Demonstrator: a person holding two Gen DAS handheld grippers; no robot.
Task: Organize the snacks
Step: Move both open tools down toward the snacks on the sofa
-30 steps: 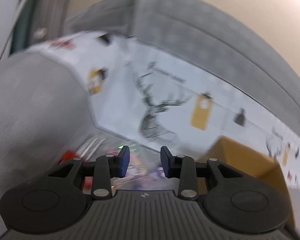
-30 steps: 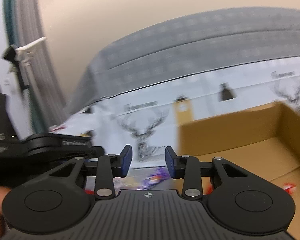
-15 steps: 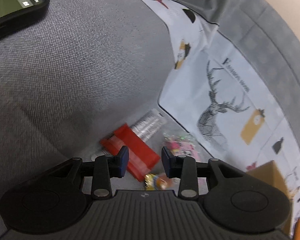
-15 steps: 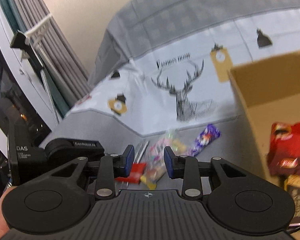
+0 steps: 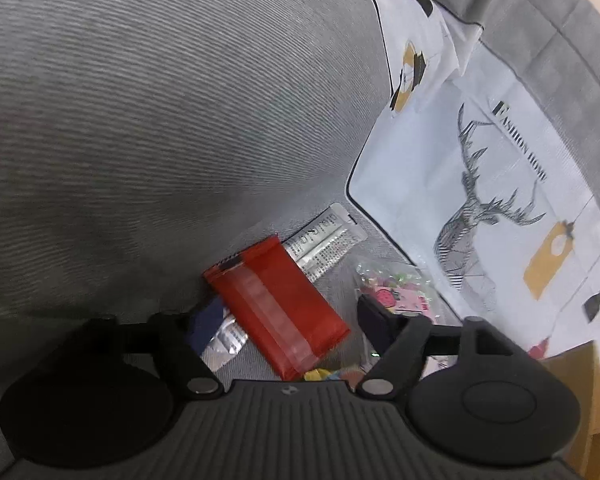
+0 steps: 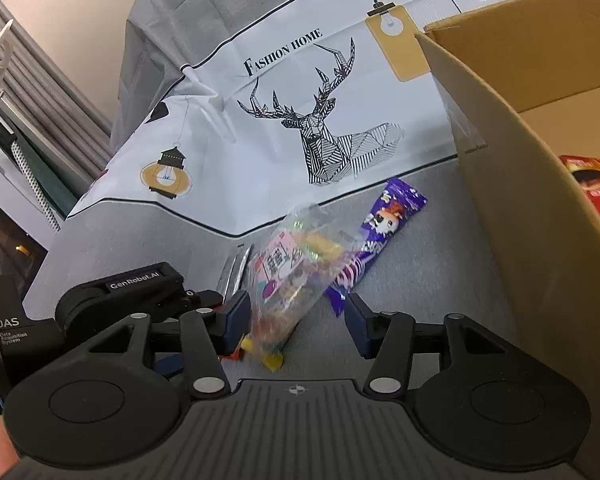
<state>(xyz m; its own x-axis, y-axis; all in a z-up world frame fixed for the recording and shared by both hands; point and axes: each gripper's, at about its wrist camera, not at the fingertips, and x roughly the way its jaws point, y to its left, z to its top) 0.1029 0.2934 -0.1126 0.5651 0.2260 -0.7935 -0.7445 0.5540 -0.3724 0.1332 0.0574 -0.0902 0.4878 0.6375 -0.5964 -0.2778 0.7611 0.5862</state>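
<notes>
Left wrist: left gripper point(image 5: 288, 320) jaws opening over red packet point(image 5: 278, 306), prob. not touching; right gripper point(image 6: 298, 322) opening around clear candy bag point(image 6: 296, 272).

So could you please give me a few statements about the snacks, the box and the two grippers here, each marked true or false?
1. The red packet lies on the grey cushion, between the left gripper's opening jaws. True.
2. The clear candy bag is inside the cardboard box. False: it lies on the cushion outside the box, ahead of the right gripper.
3. The purple wrapper lies beside the candy bag. True.
4. The right gripper is clamped on the purple wrapper. False: its jaws are opening and hold nothing.
5. The cardboard box has nothing in it. False: a red package shows inside.
</notes>
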